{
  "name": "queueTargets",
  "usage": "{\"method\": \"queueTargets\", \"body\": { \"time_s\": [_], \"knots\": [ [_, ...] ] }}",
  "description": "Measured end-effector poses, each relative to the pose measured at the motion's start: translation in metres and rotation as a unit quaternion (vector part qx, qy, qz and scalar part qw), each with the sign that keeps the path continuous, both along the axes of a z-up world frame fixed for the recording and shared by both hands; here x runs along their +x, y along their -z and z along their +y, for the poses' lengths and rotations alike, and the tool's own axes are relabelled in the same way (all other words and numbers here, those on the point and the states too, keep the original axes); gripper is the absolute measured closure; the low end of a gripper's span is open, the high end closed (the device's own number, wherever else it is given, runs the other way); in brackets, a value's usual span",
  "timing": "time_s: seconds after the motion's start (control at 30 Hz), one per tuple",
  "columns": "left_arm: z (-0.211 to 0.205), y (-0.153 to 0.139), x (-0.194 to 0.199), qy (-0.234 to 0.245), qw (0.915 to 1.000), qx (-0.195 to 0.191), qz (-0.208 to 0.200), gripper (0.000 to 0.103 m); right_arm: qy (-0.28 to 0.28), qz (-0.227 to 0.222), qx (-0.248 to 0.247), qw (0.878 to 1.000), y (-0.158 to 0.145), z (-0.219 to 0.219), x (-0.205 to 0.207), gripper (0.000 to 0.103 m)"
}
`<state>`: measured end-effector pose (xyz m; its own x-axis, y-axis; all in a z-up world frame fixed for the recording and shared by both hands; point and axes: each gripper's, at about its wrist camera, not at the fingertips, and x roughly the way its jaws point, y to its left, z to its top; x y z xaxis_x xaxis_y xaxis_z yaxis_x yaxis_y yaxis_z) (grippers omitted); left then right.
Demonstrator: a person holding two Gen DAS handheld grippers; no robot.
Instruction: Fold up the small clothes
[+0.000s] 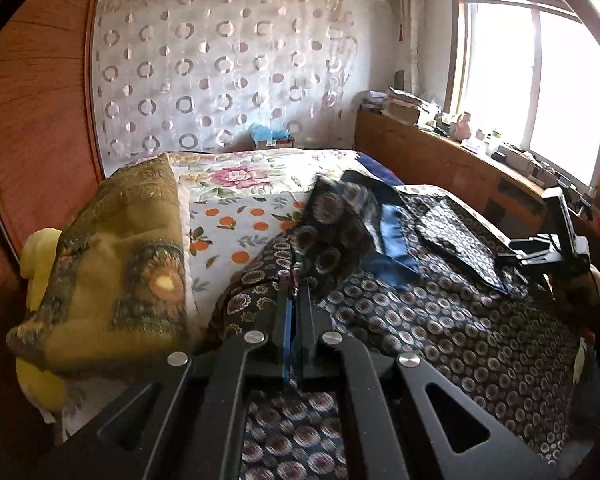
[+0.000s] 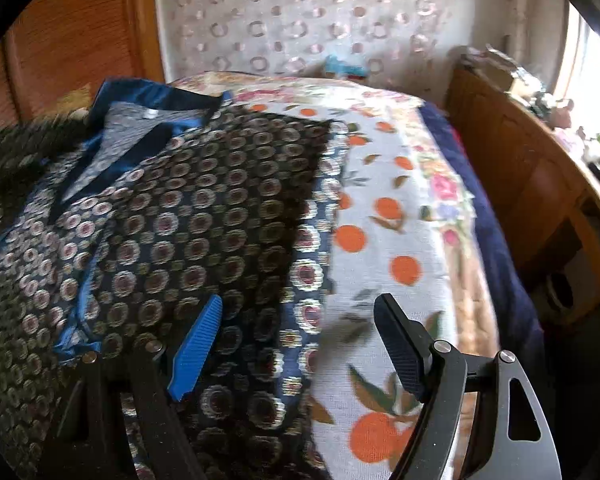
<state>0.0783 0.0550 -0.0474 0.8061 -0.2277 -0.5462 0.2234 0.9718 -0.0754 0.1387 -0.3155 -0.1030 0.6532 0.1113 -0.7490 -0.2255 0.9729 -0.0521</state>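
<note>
Orange-print sheet [image 2: 384, 240] right of garment [image 2: 204, 216] lay bare: free passage there. Olive pillow [image 1: 112, 264] bulked at bed's left edge, wood panel [image 1: 40, 120] just behind it. Cluttered wood ledge [image 1: 440, 152] walled right side. Raised garment fold blocked centre ahead of left gripper [image 1: 298, 280].

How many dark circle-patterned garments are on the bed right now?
1 that I can make out: the dark circle-patterned garment with blue lining, spread over the orange-print bedsheet. The left gripper pinches its edge; the right gripper hangs open above it. Folds may hide another.
</note>
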Motion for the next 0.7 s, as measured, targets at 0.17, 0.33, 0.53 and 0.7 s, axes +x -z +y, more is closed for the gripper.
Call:
{"method": "queueTargets", "body": {
  "time_s": [0.17,0.33,0.53,0.7],
  "knots": [
    [-0.007,0.012,-0.008,0.003,1.0,-0.005,0.007,0.101,-0.002,-0.004,0.011,1.0,-0.003,-0.001,0.001,0.024],
    [-0.01,0.019,-0.016,0.003,0.9999,-0.011,0.013,0.101,-0.01,-0.01,0.026,1.0,-0.015,0.002,0.017,0.032],
    [-0.011,0.019,-0.018,0.002,0.9999,-0.013,0.01,0.101,-0.007,0.004,0.0,1.0,-0.021,0.014,0.066,0.039],
    [-0.009,0.019,-0.022,0.0,0.9998,-0.016,0.007,0.101,0.016,0.027,-0.009,0.999,-0.011,0.017,0.109,0.055]
  ]
}}
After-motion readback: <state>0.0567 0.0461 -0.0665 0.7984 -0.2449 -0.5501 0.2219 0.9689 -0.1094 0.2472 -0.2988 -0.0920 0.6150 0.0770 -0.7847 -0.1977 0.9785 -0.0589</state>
